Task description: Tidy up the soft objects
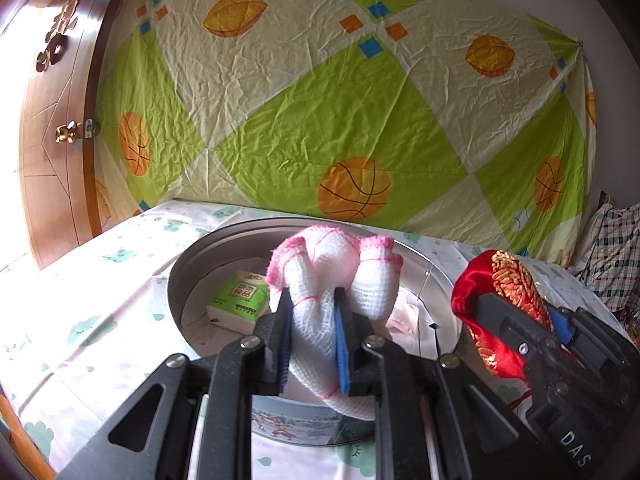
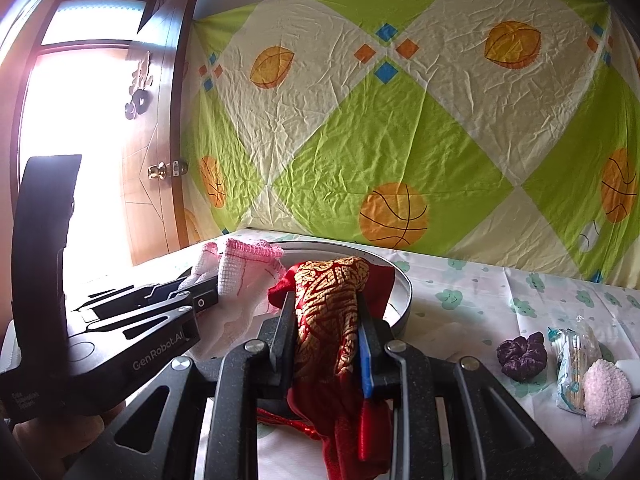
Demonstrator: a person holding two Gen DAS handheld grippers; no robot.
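Note:
My left gripper (image 1: 313,300) is shut on a white knitted cloth with pink trim (image 1: 336,264) and holds it over a round metal tin (image 1: 188,264). The cloth also shows in the right wrist view (image 2: 244,280). My right gripper (image 2: 326,304) is shut on a red and gold embroidered pouch (image 2: 328,312), held above the tin's near right rim (image 2: 404,292). The pouch also shows at the right of the left wrist view (image 1: 500,292). The two grippers are side by side, close together.
Inside the tin lies a green and white box (image 1: 240,300). On the printed tablecloth to the right lie a dark purple scrunchie (image 2: 522,356), a plastic packet (image 2: 572,356) and a pink fluffy item (image 2: 606,392). A patterned sheet (image 2: 400,120) hangs behind; a wooden door (image 2: 156,180) stands left.

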